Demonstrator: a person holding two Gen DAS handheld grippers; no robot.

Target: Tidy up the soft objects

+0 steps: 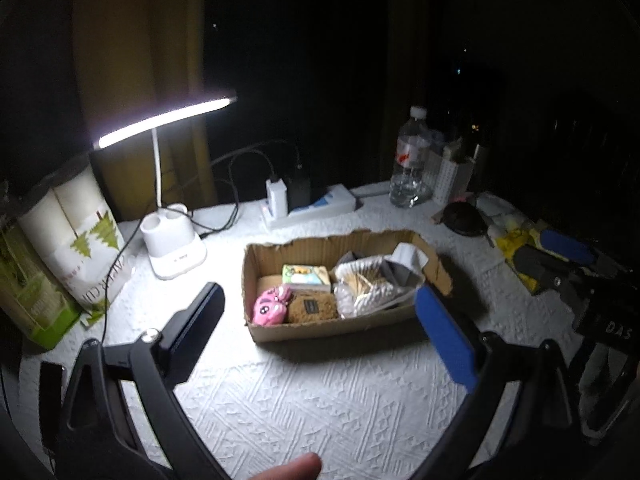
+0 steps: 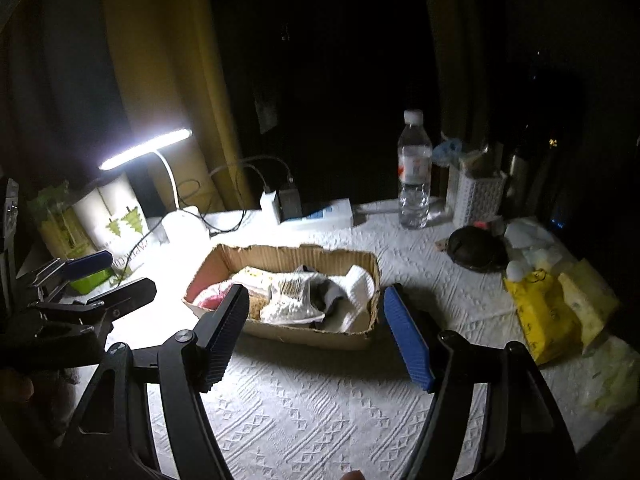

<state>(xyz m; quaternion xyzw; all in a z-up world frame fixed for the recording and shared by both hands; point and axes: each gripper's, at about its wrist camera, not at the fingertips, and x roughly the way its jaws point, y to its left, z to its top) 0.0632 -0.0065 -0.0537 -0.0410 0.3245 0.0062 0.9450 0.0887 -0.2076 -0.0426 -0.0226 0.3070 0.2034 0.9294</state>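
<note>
Both tongs, left tongs (image 1: 316, 312) and right tongs (image 2: 316, 336), hang open and empty before the cardboard box (image 1: 340, 328); best approach the yellow packet (image 2: 540, 316) squarely, squeezing gently.

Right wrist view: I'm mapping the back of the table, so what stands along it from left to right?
Paper roll pack → desk lamp → power strip → water bottle → white lattice holder → metal flask.

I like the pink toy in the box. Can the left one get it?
Probably yes. The left hand-held gripper is open, and the pink toy lies uncovered in the near corner of the cardboard box.
</note>
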